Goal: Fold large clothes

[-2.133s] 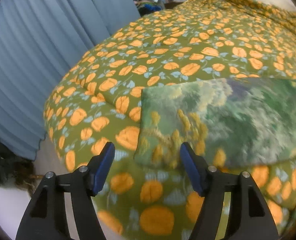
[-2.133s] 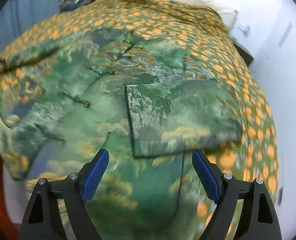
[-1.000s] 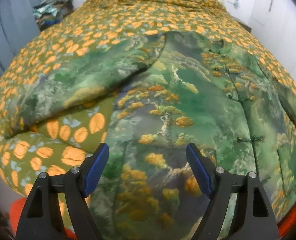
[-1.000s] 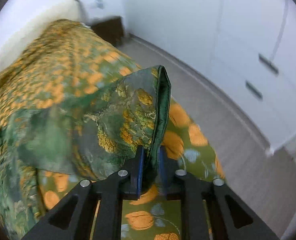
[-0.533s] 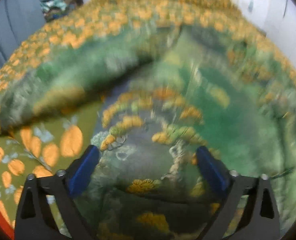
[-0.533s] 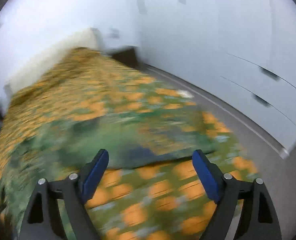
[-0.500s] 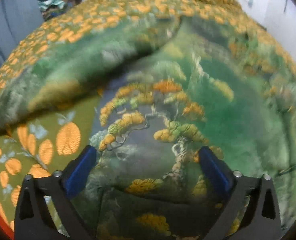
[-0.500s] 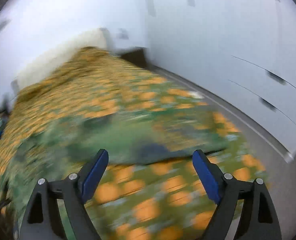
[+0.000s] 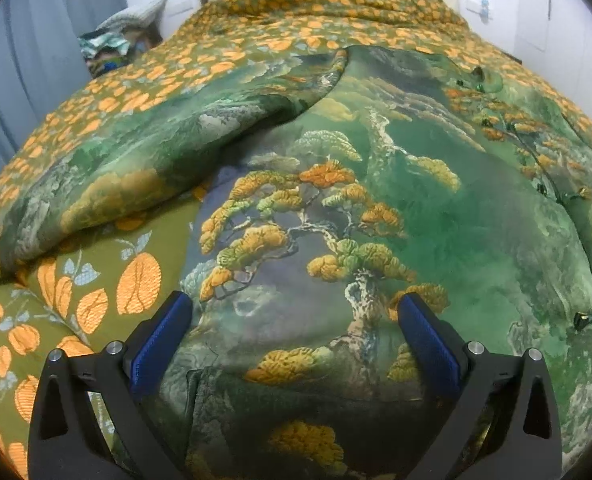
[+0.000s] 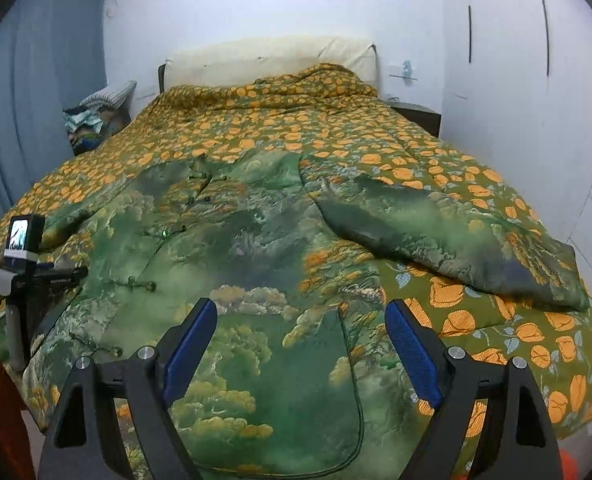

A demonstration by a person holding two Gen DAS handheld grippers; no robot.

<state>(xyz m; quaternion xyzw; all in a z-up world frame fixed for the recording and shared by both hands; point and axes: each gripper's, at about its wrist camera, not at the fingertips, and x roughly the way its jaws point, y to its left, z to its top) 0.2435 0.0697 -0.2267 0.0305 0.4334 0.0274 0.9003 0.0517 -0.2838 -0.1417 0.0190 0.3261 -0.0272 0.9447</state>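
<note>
A large green jacket (image 10: 236, 240) with a pine-tree and cloud print lies spread front-up on the bed, sleeves stretched out to both sides. Its right sleeve (image 10: 455, 236) lies flat toward the bed's right edge. Its left sleeve (image 9: 108, 176) runs out to the left in the left wrist view. My left gripper (image 9: 296, 340) is open and empty, low over the jacket's (image 9: 335, 240) hem area. My right gripper (image 10: 299, 344) is open and empty above the hem beside a front pocket (image 10: 288, 392). The left gripper's camera body (image 10: 20, 240) shows at the left in the right wrist view.
The bed carries an olive quilt with orange fruit print (image 10: 296, 128). A cream headboard (image 10: 268, 56) stands at the back. A pile of clothes (image 10: 96, 116) lies at the back left by blue curtains (image 10: 24, 100). White wardrobe doors (image 10: 535, 80) and a dark nightstand (image 10: 415, 114) stand on the right.
My right gripper let go of the right sleeve, opened and swung back to the hem. My left gripper moved lower and closer over the jacket's lower part, still open.
</note>
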